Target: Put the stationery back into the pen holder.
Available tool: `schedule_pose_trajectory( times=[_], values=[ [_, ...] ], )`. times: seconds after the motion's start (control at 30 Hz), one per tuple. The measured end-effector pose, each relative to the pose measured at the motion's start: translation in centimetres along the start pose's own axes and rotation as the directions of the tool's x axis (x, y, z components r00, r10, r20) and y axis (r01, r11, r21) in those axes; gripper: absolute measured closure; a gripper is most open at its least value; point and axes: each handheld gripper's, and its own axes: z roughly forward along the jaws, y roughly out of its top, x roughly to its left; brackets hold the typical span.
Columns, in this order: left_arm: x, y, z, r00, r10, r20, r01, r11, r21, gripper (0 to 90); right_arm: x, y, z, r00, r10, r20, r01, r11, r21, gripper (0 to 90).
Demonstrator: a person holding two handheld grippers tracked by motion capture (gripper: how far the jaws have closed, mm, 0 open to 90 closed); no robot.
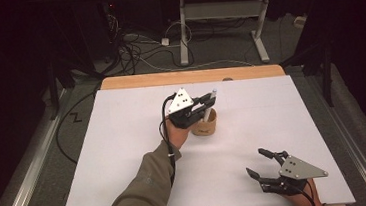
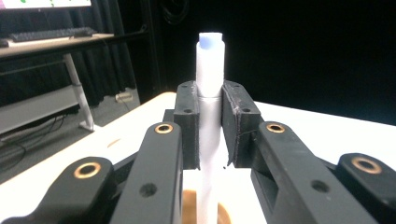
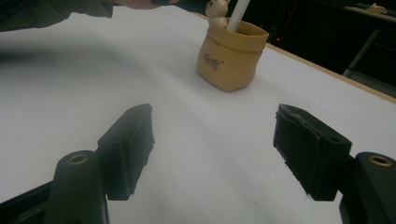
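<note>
Right gripper (image 1: 263,165) is sitting at the near right of the white table (image 1: 125,153), jaws spread wide and gripping nothing, tips angled toward the far left. It is idling low over the bare surface, well apart from the work, probably parked so it is not blocking the other hand. In the right gripper view its two black pads (image 3: 130,144) are framing empty tabletop, with the pot further off between them.

Further in, the person's left sleeve (image 1: 144,196) is reaching from the near edge toward the table centre, carrying the left gripper (image 1: 210,102). Its jaws are clamped on a white marker (image 2: 209,121), pinching the barrel around mid-length; the left gripper view is showing both pads pressing the barrel from either side, bluish cap end sticking up beyond them. The marker is standing tilted, its lower end down inside the tan pot (image 1: 205,123), its top leaning to the far right. The mid-barrel grip is likely leaving the tip free to clear the rim.

The pot, a small sack-shaped holder with lettering and a little bear figure (image 3: 217,10) at its rim, is standing upright near the table centre, just beside the left hand. Cannot tell whether the marker is going in or coming out.

Beyond the table, desk legs (image 1: 183,32) and cables on the floor.
</note>
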Motion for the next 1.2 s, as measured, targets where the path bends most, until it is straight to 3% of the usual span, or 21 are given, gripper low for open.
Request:
schedule_pose_trajectory(
  times=[0.3,0.77,1.2],
  values=[
    [0.5,-1.3,-0.1,0.9997,-0.022,-0.012,0.022,0.9992,0.034,75.2,0.1,0.0,0.1,0.9999,-0.009,-0.006,0.009,1.0,0.005,29.3],
    [0.6,-1.5,-0.1,0.9993,-0.031,-0.022,0.032,0.9979,0.055,71.8,0.0,-0.1,0.1,0.9999,-0.008,-0.006,0.009,1.0,0.007,29.4],
    [0.8,-1.1,-0.9,0.9988,0.0,-0.05,0.004,0.9978,0.067,65.4,0.1,-0.1,0.1,0.9999,-0.009,-0.005,0.009,1.0,0.009,29.4]
  ],
)
